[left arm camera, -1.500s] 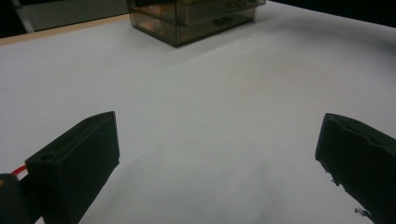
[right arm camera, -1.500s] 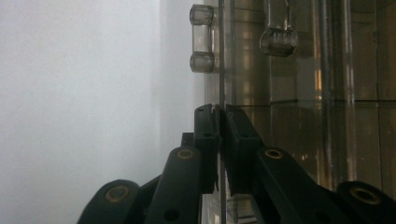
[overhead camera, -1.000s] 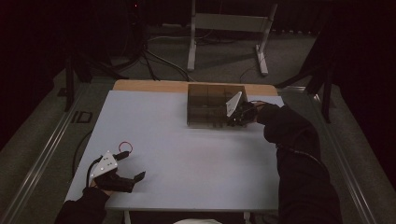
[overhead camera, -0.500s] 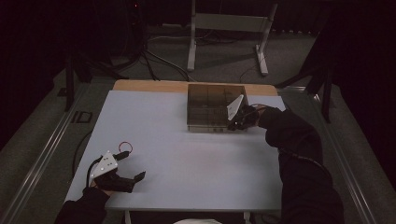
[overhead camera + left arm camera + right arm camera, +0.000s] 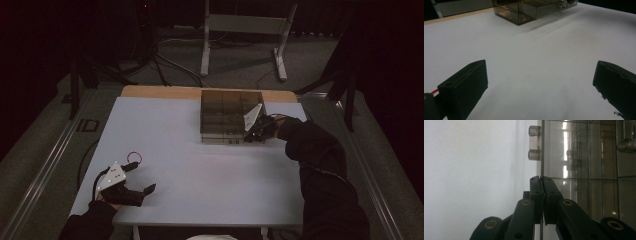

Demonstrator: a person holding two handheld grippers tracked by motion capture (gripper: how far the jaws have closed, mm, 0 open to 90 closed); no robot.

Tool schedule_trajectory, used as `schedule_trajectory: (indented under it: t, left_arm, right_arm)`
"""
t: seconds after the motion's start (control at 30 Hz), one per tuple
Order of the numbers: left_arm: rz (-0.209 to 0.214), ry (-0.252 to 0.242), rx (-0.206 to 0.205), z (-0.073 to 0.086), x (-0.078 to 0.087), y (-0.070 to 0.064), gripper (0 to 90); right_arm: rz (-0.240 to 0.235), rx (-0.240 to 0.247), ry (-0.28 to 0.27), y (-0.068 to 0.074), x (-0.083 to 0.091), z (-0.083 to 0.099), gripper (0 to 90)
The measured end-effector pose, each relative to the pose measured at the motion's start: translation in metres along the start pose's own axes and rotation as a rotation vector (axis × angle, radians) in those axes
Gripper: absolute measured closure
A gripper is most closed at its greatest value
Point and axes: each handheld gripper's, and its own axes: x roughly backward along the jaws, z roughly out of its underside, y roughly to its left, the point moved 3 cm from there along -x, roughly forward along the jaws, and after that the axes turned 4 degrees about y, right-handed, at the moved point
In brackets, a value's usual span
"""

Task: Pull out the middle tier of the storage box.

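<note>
1. Now pinching the thin front panel of a smoky acrylic drawer organizer, upper centre of the high view: right gripper, jaws closed on the edge, likely to pull it.
2. Resting idle at lower left: left gripper, jaws wide apart, holding nothing, over the white table.

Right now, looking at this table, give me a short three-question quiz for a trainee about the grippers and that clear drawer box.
1. True or false: the left gripper has its jaws wide apart over bare table.
2. What do the right gripper's jaws pinch? A) a cable B) a thin front panel of the smoky drawer box C) nothing
3. Fill in: the drawer box sits near the table's ____ edge.

Key: 1 true; 2 B; 3 far.
</note>
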Motion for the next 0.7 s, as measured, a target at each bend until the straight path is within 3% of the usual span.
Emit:
schedule_trajectory:
  t: [0.7]
  left_arm:
    - [0.002,0.003,-0.001,0.0003,-0.0005,-0.0003,1.2]
  right_arm:
    - [0.012,-0.005,0.011,0.0024,-0.002,-0.0017,87.7]
